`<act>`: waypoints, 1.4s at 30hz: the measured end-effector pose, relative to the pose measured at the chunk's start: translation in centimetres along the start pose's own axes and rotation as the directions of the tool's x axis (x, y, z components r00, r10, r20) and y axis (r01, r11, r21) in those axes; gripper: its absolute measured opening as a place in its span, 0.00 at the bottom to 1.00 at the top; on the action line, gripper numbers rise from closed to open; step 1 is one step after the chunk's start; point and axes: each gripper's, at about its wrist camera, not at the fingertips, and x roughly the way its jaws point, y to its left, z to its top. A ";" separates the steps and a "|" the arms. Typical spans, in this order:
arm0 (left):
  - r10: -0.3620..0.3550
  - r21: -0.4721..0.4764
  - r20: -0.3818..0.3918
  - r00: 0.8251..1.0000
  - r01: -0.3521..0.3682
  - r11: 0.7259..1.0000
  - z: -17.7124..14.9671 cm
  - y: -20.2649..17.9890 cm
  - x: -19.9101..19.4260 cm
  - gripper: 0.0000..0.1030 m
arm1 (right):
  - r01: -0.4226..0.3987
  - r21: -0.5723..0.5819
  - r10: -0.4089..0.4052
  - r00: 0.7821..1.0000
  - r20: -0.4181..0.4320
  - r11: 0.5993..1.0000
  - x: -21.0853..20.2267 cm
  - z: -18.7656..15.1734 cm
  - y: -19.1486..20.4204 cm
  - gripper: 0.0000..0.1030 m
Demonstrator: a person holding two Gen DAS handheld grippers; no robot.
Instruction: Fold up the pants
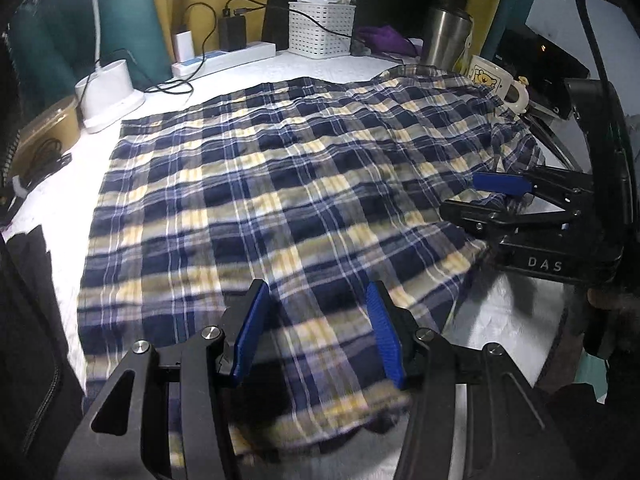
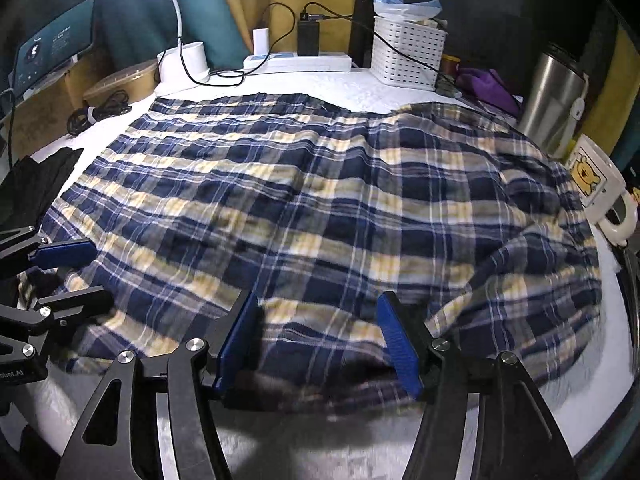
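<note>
over the near edge of the white counter (image 1: 340, 64), the left hand-held gripper (image 1: 318, 334) stands about half open, its blue pads (image 1: 252, 332) apart above the plaid pants (image 1: 256, 184) and pressing on no cloth, and the right hand-held gripper (image 2: 320, 340) hangs the same way, its pads (image 2: 400, 344) spread either side of a raised fold at the hem without pinching it. the pants lie spread wide across the counter, navy and yellow checks, flat toward the lamp base (image 1: 108, 92) and rumpled toward the bear mug (image 2: 596, 184), which their edge touches.
</note>
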 end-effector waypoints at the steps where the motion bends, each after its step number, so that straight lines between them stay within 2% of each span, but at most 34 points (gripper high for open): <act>1: 0.005 -0.002 0.005 1.000 -0.005 1.000 -0.3 -0.1 -0.2 0.49 | 0.000 0.003 0.000 1.000 0.003 1.000 -0.2 -0.2 -0.1 0.63; 16: 0.056 -0.031 0.048 0.997 -0.055 0.998 -3.1 -0.7 -1.8 0.50 | -0.011 0.015 0.010 0.999 0.052 1.000 -2.1 -3.1 -1.0 0.64; 23: 0.059 -0.084 0.064 0.996 -0.053 0.995 -3.8 0.0 -3.1 0.50 | -0.016 0.019 0.015 0.998 0.058 1.000 -2.9 -4.2 -1.6 0.64; 27: 0.125 -0.104 0.085 0.989 -0.116 0.988 -3.9 1.5 -4.5 0.50 | -0.018 0.032 0.016 0.999 0.051 0.999 -3.3 -4.5 -2.0 0.64; 30: 0.217 -0.157 0.077 0.973 -0.203 0.966 -3.9 4.1 -5.0 0.50 | -0.017 0.051 0.014 0.999 0.050 0.999 -3.8 -4.4 -2.6 0.64; 32: 0.254 -0.194 0.063 0.965 -0.238 0.952 -4.0 5.8 -5.1 0.50 | -0.003 0.063 -0.001 0.998 0.055 0.998 -4.1 -4.4 -3.1 0.64; 35: 0.279 -0.222 0.044 0.959 -0.263 0.939 -4.4 7.9 -5.0 0.51 | 0.016 0.106 -0.023 0.998 0.064 0.994 -4.8 -4.2 -4.8 0.65; 36: 0.282 -0.225 0.040 0.959 -0.266 0.937 -4.5 8.2 -4.9 0.58 | 0.020 0.117 -0.028 0.997 0.067 0.993 -4.9 -4.2 -5.2 0.69; 37: 0.281 -0.230 0.033 0.959 -0.266 0.936 -4.6 8.5 -4.7 0.59 | 0.024 0.132 -0.033 0.997 0.071 0.991 -5.0 -4.1 -5.7 0.74; 39: 0.260 -0.234 0.026 0.965 -0.247 0.940 -4.6 8.8 -4.5 0.59 | 0.036 0.162 -0.049 0.996 0.077 0.986 -5.2 -4.1 -6.9 0.79; 42: 0.253 -0.219 0.024 0.967 -0.241 0.945 -4.5 8.6 -4.2 0.58 | 0.053 0.195 -0.069 0.995 0.073 0.979 -5.2 -4.2 -8.4 0.79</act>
